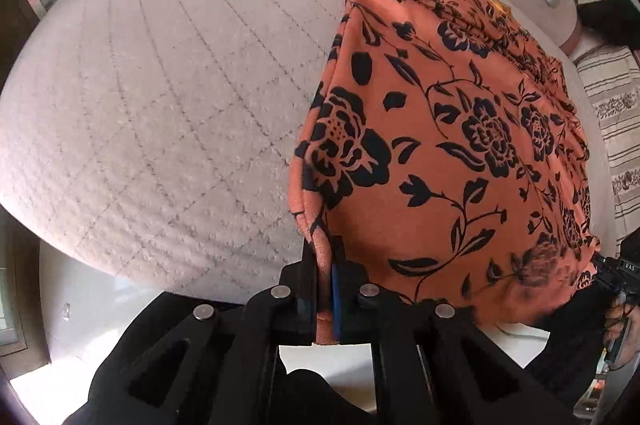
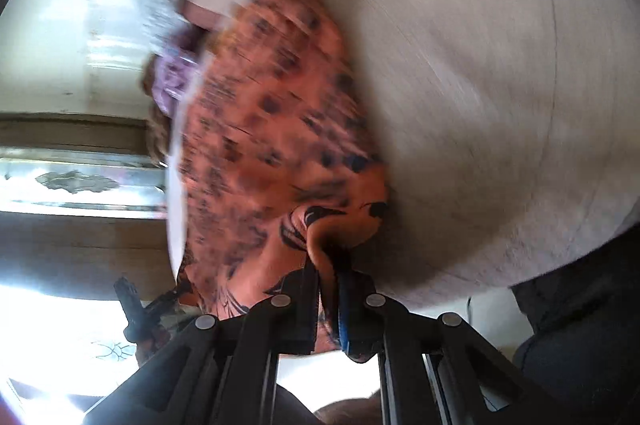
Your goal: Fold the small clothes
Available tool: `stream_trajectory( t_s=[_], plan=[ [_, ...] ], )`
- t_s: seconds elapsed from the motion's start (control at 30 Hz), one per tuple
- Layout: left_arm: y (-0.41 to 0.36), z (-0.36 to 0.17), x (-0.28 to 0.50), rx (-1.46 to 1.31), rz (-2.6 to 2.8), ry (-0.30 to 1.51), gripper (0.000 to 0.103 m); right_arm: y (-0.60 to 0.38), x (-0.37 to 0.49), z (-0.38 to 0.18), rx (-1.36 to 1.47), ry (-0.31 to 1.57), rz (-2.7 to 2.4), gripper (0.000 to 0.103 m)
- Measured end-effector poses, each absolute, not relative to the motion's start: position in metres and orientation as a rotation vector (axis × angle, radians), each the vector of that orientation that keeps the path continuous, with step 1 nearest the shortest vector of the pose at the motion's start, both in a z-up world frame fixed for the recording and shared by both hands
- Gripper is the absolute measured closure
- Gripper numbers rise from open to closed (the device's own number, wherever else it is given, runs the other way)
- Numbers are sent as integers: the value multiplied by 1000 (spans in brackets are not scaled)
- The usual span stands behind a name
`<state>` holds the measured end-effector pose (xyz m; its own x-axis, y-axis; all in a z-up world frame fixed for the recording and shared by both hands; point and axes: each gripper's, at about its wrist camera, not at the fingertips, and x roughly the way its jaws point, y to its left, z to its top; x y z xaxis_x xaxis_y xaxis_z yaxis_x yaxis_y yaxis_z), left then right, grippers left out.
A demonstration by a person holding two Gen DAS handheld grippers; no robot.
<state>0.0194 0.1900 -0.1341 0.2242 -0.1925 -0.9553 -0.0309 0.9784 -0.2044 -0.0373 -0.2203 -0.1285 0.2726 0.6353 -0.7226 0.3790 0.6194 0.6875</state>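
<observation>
The left wrist view is sharp and evenly lit by soft daylight; the floral cloth and the quilted bedcover show clear detail. The right wrist view is strongly smeared by motion blur. Glare burns out its lower left corner, near a bright window. Both views bend at the dark round edges.
</observation>
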Motion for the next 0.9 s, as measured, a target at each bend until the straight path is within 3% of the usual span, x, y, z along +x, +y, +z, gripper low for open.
stream_trajectory(
  t_s=[0.1,0.3,0.43,0.5,0.53,0.57,0.63,0.9],
  plan=[
    [187,-92,41,-229,-170,1242,97,-221,-24,-120,985,1315,241,95],
    [161,1,147,-255,-294,1017,97,-254,63,-46,990,1068,315,95],
    [131,-11,216,-207,-248,1009,97,-282,139,-19,913,916,237,91],
    [125,-25,214,-193,-261,1016,97,-282,146,-29,922,969,242,89],
    [121,-34,208,-172,-256,1013,97,-278,136,-34,902,1006,266,77],
    [124,-43,202,-170,-241,1025,97,-270,123,-37,869,1035,265,53],
    [138,-51,188,-200,-225,1046,97,-260,78,-51,855,1114,228,20],
    [150,-49,170,-222,-216,1015,97,-208,-55,-110,990,1332,182,21]
  ],
)
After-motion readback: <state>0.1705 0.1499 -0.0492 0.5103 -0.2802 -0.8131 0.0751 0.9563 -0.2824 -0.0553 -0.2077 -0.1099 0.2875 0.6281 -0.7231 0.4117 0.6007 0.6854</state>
